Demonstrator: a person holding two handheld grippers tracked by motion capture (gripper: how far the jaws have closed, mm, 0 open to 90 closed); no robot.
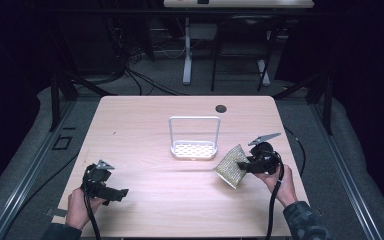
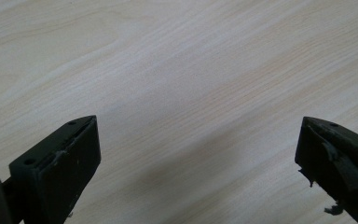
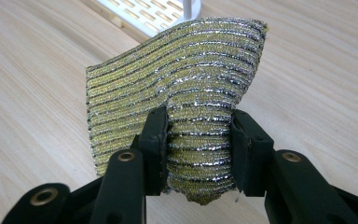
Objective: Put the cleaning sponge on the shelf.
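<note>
A gold and silver striped scouring pad (image 1: 232,166) hangs just above the table at the right, pinched by my right gripper (image 1: 244,165). In the right gripper view the pad (image 3: 191,84) bulges between the two black jaws, and my right gripper (image 3: 199,140) is shut on its lower edge. A white rack (image 1: 194,149) with a perforated base and a tall wire loop stands at mid table, just left of the pad; its corner (image 3: 149,14) lies beyond the pad. My left gripper (image 1: 115,194) rests near the front left, open, with bare wood between its fingertips (image 2: 70,154).
The light wooden table (image 1: 145,125) has a round cable hole (image 1: 221,108) near its far edge. Behind the table stand desk legs and loose cables on a dark floor. Metal rails run along both sides.
</note>
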